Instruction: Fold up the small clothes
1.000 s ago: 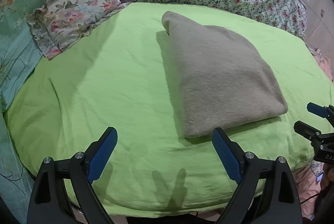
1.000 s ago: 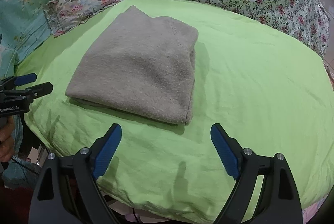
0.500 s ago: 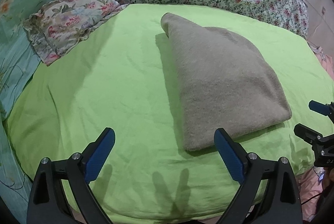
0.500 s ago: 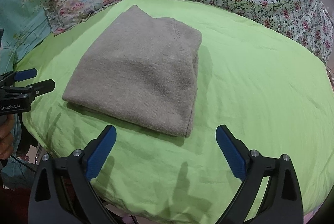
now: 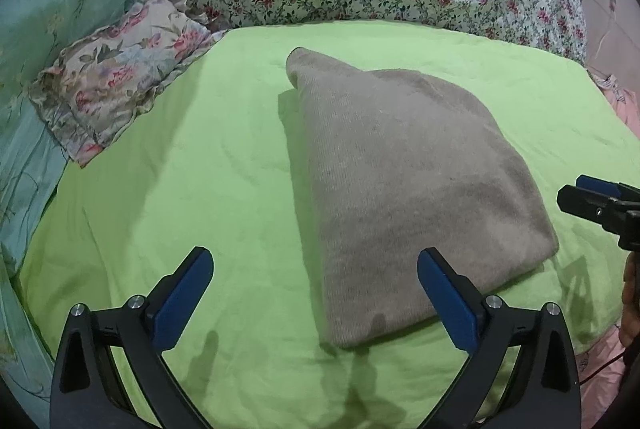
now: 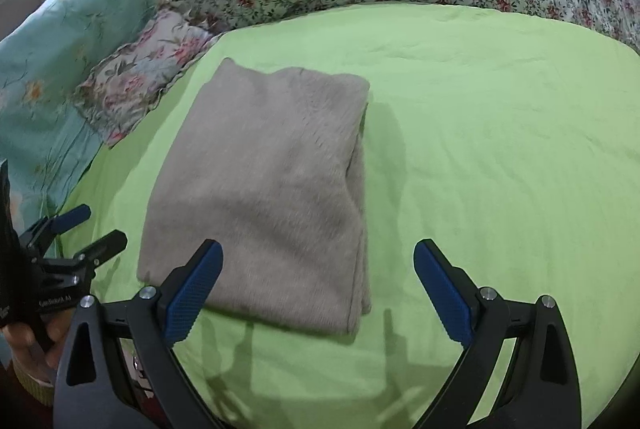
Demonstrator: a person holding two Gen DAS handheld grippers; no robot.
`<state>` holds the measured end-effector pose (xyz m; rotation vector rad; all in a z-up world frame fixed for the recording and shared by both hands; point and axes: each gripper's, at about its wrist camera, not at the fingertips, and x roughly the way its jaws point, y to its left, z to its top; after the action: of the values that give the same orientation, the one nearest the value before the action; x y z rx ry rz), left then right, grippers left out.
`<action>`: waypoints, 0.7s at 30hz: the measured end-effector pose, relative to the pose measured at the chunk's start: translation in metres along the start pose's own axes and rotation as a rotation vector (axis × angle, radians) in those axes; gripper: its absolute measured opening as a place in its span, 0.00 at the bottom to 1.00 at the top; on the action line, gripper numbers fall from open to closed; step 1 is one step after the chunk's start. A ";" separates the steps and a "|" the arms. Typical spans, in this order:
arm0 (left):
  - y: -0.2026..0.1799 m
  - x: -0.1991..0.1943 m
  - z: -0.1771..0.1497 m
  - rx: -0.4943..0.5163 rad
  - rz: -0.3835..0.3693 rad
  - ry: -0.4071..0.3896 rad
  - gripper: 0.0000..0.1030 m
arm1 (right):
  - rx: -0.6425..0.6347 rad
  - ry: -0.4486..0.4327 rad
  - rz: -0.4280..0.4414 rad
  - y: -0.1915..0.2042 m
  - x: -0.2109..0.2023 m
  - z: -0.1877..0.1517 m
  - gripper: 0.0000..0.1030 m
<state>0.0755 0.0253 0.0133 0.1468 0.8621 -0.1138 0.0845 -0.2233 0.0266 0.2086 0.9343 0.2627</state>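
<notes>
With both the left gripper [image 5: 314,289] and right gripper [image 6: 318,287] spread wide and empty, the cloth [image 5: 400,181] looks folded, so any final squaring wants light touches at its near edge.

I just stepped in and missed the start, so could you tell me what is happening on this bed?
A person holds a two-finger gripper in each hand over a green sheet. A grey-brown garment lies on it, already folded into a neat stack. The left gripper and right gripper are both open, holding nothing, near the garment's front edge.
</notes>
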 end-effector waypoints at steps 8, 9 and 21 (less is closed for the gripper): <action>-0.004 0.012 0.019 -0.002 0.010 -0.003 0.99 | 0.016 0.004 0.017 0.000 0.015 0.017 0.94; -0.003 0.013 0.021 -0.006 0.009 -0.003 0.99 | 0.018 0.005 0.018 0.000 0.017 0.020 0.94; -0.003 0.033 0.032 -0.043 0.042 0.042 0.99 | 0.007 0.014 0.015 0.005 0.029 0.034 0.94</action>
<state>0.1206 0.0156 0.0088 0.1268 0.9024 -0.0528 0.1285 -0.2119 0.0253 0.2208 0.9481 0.2752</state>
